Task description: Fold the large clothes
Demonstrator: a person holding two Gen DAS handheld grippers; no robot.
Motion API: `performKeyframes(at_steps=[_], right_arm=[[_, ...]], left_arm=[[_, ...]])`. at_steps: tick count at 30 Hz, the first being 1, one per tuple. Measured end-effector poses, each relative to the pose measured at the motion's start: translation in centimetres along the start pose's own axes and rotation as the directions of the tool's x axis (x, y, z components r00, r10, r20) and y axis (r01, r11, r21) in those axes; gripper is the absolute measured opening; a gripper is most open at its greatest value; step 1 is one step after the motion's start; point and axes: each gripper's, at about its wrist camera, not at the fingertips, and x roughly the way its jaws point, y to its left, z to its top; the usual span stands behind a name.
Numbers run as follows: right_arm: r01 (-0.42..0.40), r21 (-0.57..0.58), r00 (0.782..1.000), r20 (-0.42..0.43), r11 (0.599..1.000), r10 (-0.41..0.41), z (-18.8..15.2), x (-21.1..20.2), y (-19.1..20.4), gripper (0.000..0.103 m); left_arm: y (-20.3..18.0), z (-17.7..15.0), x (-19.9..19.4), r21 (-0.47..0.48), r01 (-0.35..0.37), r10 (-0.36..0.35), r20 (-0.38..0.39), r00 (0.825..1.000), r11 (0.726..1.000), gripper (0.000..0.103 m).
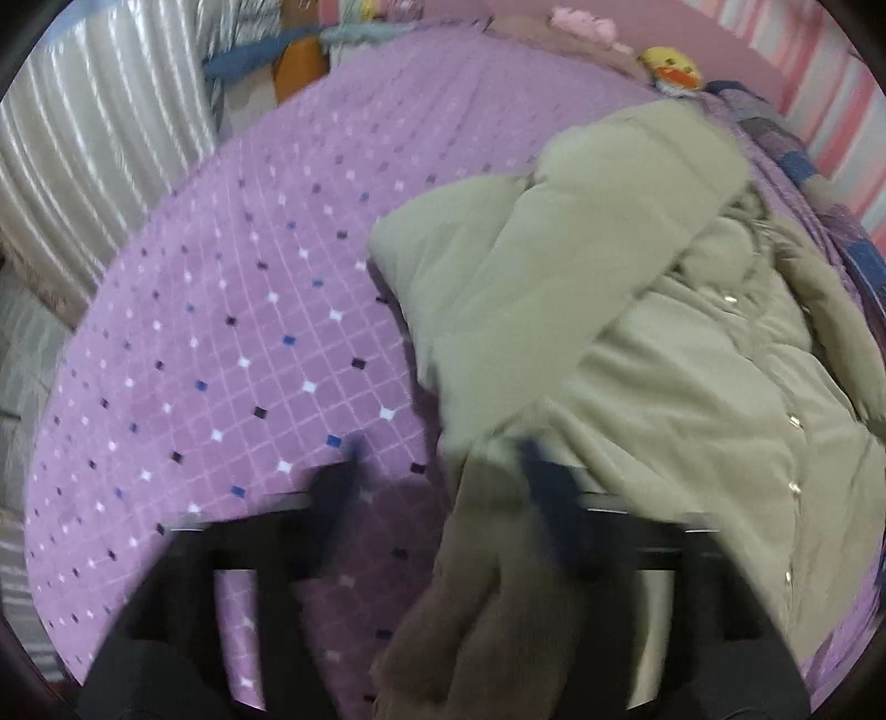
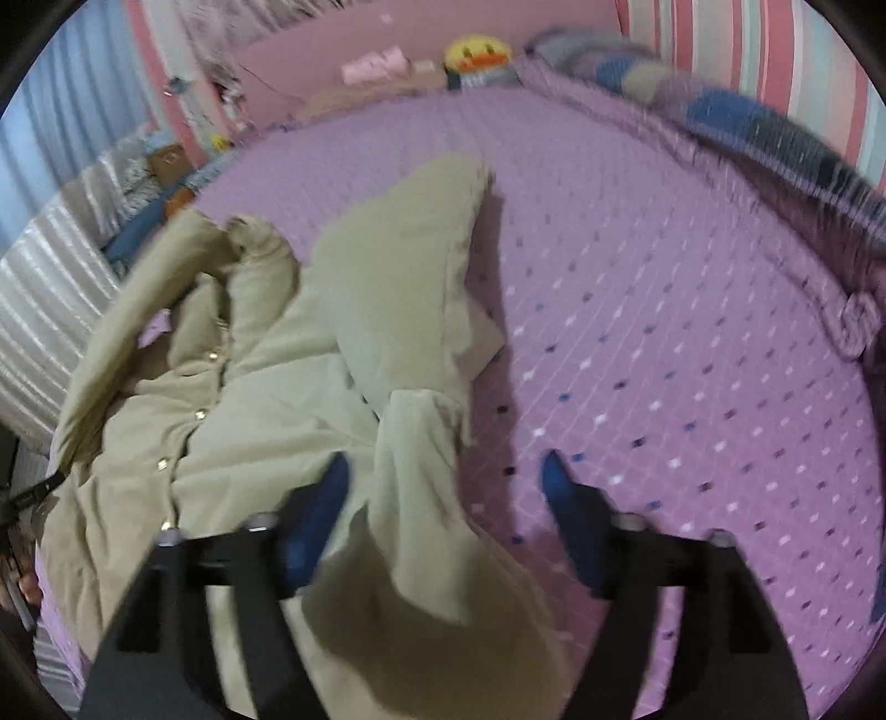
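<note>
**Padded coat lies rumpled on the purple bed, both grippers spread above its edges**

A large beige padded coat (image 1: pixel 637 332) lies on a bed covered by a purple bedspread (image 1: pixel 232 310) with a grid of small white and blue diamonds. The coat lies front up, its row of pale metal snaps running down the middle, and both sleeves are thrown inward across the body. In the left wrist view it fills the right half of the bedspread; in the right wrist view the same coat (image 2: pixel 266 399) fills the left half, with open bedspread (image 2: pixel 692 332) stretching to the far right edge.

The left gripper (image 1: pixel 440 459) points steeply down with its dark blue fingers spread wide. A fold of the coat's side edge rises between them, near the right finger; the picture is smeared, so whether that finger touches the cloth is hard to tell, but the pads are not pinching it.

The right gripper (image 2: pixel 446 471) also stands wide apart. A raised flap of the coat's edge sits between its blue fingers, closer to the left one, loose and unclamped.

At the head edge of the bed sit a yellow duck plush (image 2: pixel 476 52) and a pink soft toy (image 2: pixel 374 63). A blue-and-grey patchwork quilt (image 2: pixel 736 119) is bunched along the far right edge, below a striped wall. Pale curtains (image 1: pixel 94 144) hang beyond the left edge.
</note>
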Motion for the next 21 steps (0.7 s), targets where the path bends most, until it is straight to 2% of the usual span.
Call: performKeyframes(at_steps=[1, 2, 4, 7, 8, 9, 11, 14, 15, 16, 17, 18, 19, 20, 21], right_arm=[[-0.017, -0.005, 1.0, -0.001, 1.0, 0.017, -0.3, -0.5, -0.4, 0.077], [-0.042, -0.008, 0.999, -0.01, 0.999, 0.042, -0.9, -1.1, -0.7, 0.077], [-0.084, -0.031, 0.996, -0.038, 0.996, 0.082, -2.4, -1.7, -1.6, 0.079], [-0.103, -0.075, 0.992, -0.082, 0.992, 0.097, -5.7, -1.5, -2.8, 0.086], [-0.102, -0.083, 0.99, -0.102, 0.991, 0.093, -6.8, -0.9, -3.1, 0.086], [-0.099, -0.083, 0.989, -0.12, 0.992, 0.089, -7.6, -0.2, -3.4, 0.086], [-0.133, -0.056, 0.982, -0.144, 0.99, 0.124, -9.1, 1.0, -4.1, 0.088], [-0.187, 0.038, 0.968, -0.162, 0.982, 0.191, -9.9, 3.3, -4.6, 0.086], [-0.205, 0.058, 0.963, -0.164, 0.977, 0.212, -9.9, 3.8, -4.3, 0.071], [-0.222, 0.06, 0.96, -0.163, 0.973, 0.229, -9.8, 4.1, -3.4, 0.05], [-0.204, 0.045, 0.965, -0.159, 0.978, 0.209, -9.9, 3.9, -2.6, 0.046], [-0.179, 0.01, 0.973, -0.147, 0.984, 0.179, -9.7, 3.5, -1.4, 0.031], [-0.169, -0.021, 0.977, -0.135, 0.985, 0.165, -9.6, 2.9, -0.1, 0.022], [-0.159, -0.035, 0.981, -0.122, 0.987, 0.154, -9.7, 2.1, 0.7, 0.02], [-0.15, -0.052, 0.984, -0.104, 0.987, 0.144, -9.6, 1.0, 1.4, 0.018]], left_arm=[[0.1, -0.7, -1.0, 0.011, 0.018, -0.018, 0.02, 1.0, 1.0, 0.089], [-0.5, -2.5, -5.2, 0.021, 0.037, -0.038, 0.022, 0.999, 0.999, 0.089], [-0.9, -4.2, -8.0, 0.037, 0.086, -0.087, 0.028, 0.996, 0.996, 0.089], [0.2, -6.9, -8.5, 0.059, 0.181, -0.182, 0.01, 0.983, 0.982, 0.092], [-1.2, -7.1, -8.4, 0.068, 0.194, -0.195, 0.0, 0.981, 0.979, 0.093], [-1.0, -7.9, -8.4, 0.08, 0.205, -0.205, -0.012, 0.979, 0.975, 0.093], [-1.4, -9.1, -8.4, 0.088, 0.241, -0.238, -0.041, 0.97, 0.967, 0.093], [-1.0, -10.0, -6.9, 0.047, 0.284, -0.28, -0.078, 0.957, 0.958, 0.092], [-1.6, -10.0, -5.4, 0.029, 0.296, -0.292, -0.108, 0.95, 0.955, 0.088], [-2.0, -10.2, -4.7, 0.02, 0.315, -0.31, -0.133, 0.941, 0.949, 0.068], [-2.1, -10.3, -4.8, 0.016, 0.321, -0.316, -0.144, 0.938, 0.947, 0.053], [-2.2, -10.5, -5.6, 0.028, 0.297, -0.29, -0.14, 0.947, 0.955, 0.05], [-3.0, -10.3, -6.2, 0.049, 0.283, -0.275, -0.134, 0.952, 0.958, 0.036], [-3.6, -10.2, -6.9, 0.068, 0.271, -0.261, -0.128, 0.957, 0.96, 0.026], [-4.1, -10.0, -8.2, 0.088, 0.256, -0.245, -0.119, 0.962, 0.963, 0.023]])
